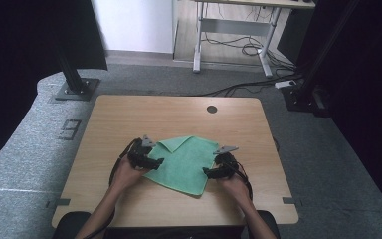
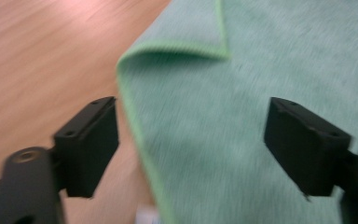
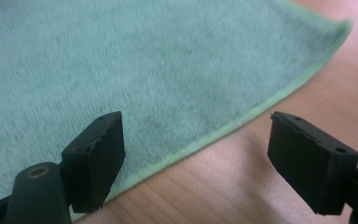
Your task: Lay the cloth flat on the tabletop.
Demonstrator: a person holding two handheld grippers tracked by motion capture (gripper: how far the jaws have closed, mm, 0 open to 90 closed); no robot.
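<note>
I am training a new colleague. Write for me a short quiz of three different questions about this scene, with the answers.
1. True or false: the left gripper is closed on the green cloth.
2. Which part of the cloth is folded over? A) the far corner B) the near corner C) none
3. Over what does each gripper stand?

Key:
1. False; its jaws stand open over the cloth's left edge.
2. A.
3. The left gripper over the left edge, the right gripper over the right edge, both open, on the wooden table.

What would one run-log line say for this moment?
cloth: flat, corner folded | left gripper: open over edge | right gripper: open over edge | nothing held
</note>
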